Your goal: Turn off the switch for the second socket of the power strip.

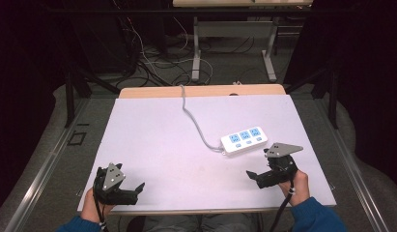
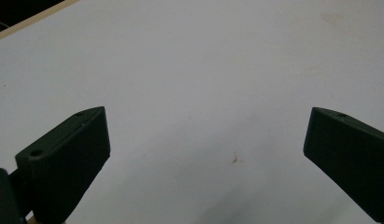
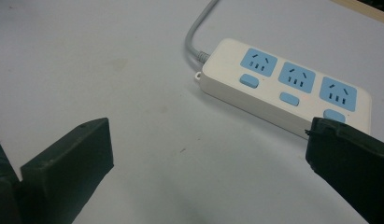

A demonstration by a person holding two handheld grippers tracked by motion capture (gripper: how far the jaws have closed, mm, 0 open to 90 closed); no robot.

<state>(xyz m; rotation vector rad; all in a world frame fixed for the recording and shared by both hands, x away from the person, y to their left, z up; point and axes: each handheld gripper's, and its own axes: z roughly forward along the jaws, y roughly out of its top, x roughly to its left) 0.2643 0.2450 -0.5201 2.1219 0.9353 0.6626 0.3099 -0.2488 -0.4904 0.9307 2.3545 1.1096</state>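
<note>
As I looked down from the high view, the power strip [image 1: 244,140] lay on the right half of the white worktop [image 1: 152,145], just ahead of my right hand-held gripper [image 1: 256,177] and a little toward the middle from it, so that hand was plainly the nearer one; my left hand-held gripper [image 1: 133,191] sat well apart from the strip, near the front left corner. The strip's long axis ran across the worktop, tilted slightly so its right end pointed farther away, and its grey cable [image 1: 193,121] left the left end and curved off over the far edge. Both hand-held grippers held nothing. Beyond the worktop I saw a dim room with a grey floor, tangled wires and the legs of another table. In the left gripper view, the jaws of my left hand-held gripper [image 2: 206,140] stood wide apart over bare white surface, with a small brown mark [image 2: 235,160] between them. In the right gripper view, my right hand-held gripper [image 3: 208,149] was likewise spread wide and empty, and the power strip [image 3: 283,100] lay close ahead, up and to the right, its three blue sockets [image 3: 296,77] each with a blue button below, its near end partly behind my right jaw. I judged that a short reach forward, with the jaws turned across the strip's narrow width, was what the next move called for.
</note>
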